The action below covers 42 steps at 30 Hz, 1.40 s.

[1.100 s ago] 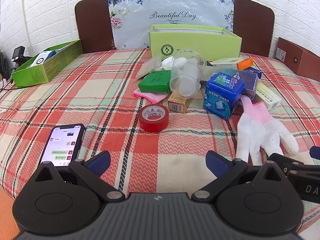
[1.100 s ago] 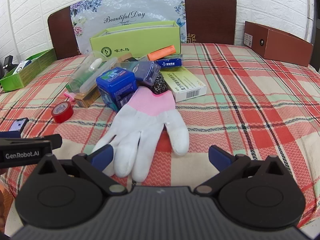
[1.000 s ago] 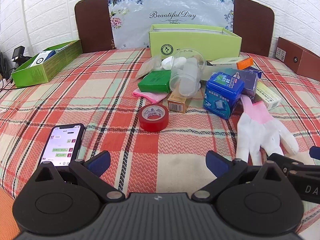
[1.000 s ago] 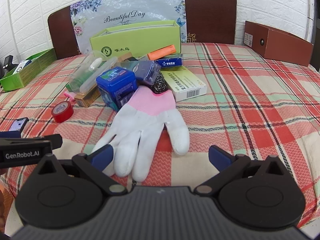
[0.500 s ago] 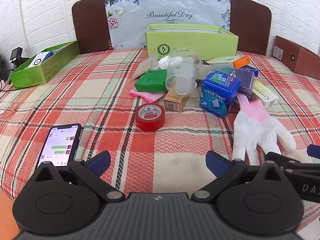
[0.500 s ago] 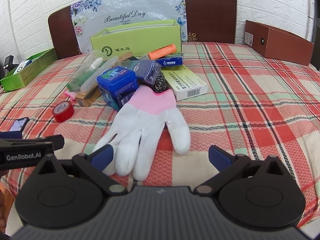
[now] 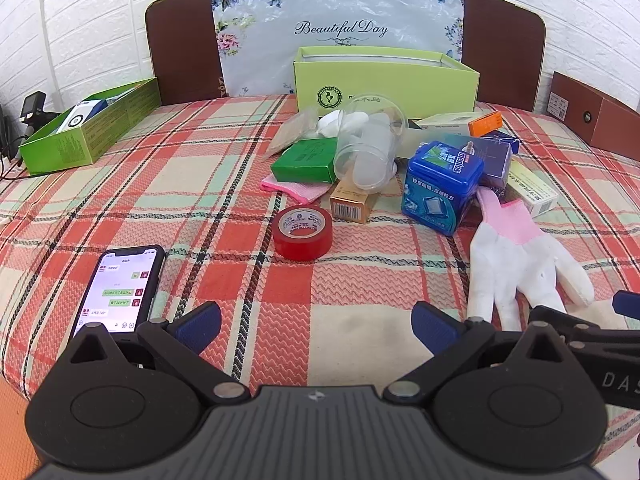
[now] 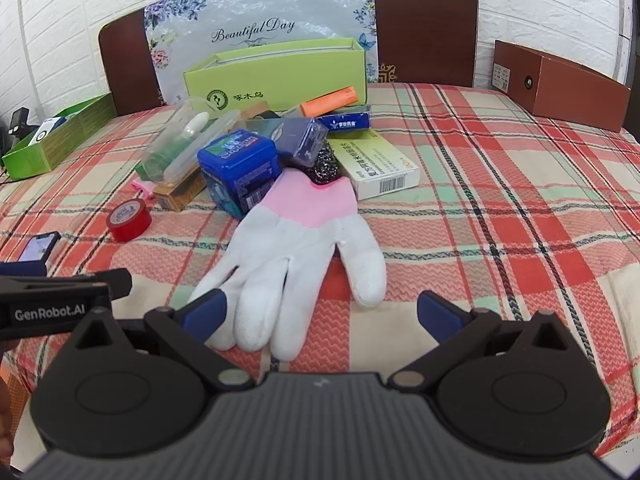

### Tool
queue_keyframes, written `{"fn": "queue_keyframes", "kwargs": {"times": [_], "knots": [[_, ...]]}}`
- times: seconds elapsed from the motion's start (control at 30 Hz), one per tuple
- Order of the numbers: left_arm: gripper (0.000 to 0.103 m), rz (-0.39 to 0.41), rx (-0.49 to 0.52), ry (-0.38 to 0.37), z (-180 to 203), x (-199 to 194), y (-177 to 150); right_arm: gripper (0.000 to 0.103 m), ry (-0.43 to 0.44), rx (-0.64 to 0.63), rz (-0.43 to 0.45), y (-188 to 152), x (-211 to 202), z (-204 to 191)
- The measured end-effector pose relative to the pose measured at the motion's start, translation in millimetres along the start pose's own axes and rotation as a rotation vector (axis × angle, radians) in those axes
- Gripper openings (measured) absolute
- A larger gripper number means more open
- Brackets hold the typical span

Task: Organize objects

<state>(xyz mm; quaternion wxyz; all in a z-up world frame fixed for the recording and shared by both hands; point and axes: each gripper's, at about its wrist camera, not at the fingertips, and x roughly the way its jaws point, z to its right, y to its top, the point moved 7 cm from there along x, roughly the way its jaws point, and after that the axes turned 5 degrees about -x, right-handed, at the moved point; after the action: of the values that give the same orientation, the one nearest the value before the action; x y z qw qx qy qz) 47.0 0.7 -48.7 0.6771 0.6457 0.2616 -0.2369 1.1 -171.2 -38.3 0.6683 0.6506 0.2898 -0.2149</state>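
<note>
Glove (image 8: 296,248) lies fingers-first just ahead of the wide-spread, empty right gripper (image 8: 320,312); left gripper (image 7: 316,326), equally wide, sits farther.

On the bed (image 7: 120,208) we see a heap of things at the middle. Behind the heap stands an open box (image 7: 386,80), against the headboard (image 7: 180,44). At the far left lies a tray (image 7: 88,128); at the far right, a carton (image 8: 560,84). In front of the heap lies the tape (image 7: 303,232), and left of it, nearer us, the phone (image 7: 120,290). The glove (image 8: 296,248) lies right of the tape, its cuff touching the tin (image 7: 440,186), its fingers toward us. A cup (image 7: 370,148) lies tipped on a packet (image 7: 306,160) and a small box (image 7: 352,204). Right of the tin lies a flat box (image 8: 378,164).
</note>
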Motion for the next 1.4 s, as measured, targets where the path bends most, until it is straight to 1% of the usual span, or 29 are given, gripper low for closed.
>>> {"fn": "queue_keyframes", "kwargs": {"times": [0.47,0.9,1.0,1.17,1.23,1.27,1.4], "knots": [[0.103,-0.004,-0.014,-0.004,-2.1,7.3,7.1,0.103,0.011,-0.004,-0.004,3.3,5.5,-1.4],[0.103,-0.021,-0.029,-0.035,-1.4,29.5,17.3,0.103,0.051,-0.027,-0.016,7.2,24.1,-5.4],[0.103,-0.014,-0.036,-0.054,-4.3,34.8,23.0,0.103,0.069,-0.038,-0.015,8.4,29.2,-7.7],[0.103,0.021,-0.052,-0.076,-6.8,40.9,45.4,0.103,0.108,-0.046,-0.001,11.9,35.9,-9.8],[0.103,0.039,-0.045,-0.095,-5.4,44.8,55.0,0.103,0.118,-0.047,0.012,14.3,37.5,-10.0],[0.103,0.035,-0.035,-0.099,-5.7,47.4,57.4,0.103,0.121,-0.049,0.015,15.2,38.1,-10.2],[0.103,0.027,-0.020,-0.084,-20.8,55.7,56.6,0.103,0.125,-0.050,0.014,16.4,40.6,-7.9]]}}
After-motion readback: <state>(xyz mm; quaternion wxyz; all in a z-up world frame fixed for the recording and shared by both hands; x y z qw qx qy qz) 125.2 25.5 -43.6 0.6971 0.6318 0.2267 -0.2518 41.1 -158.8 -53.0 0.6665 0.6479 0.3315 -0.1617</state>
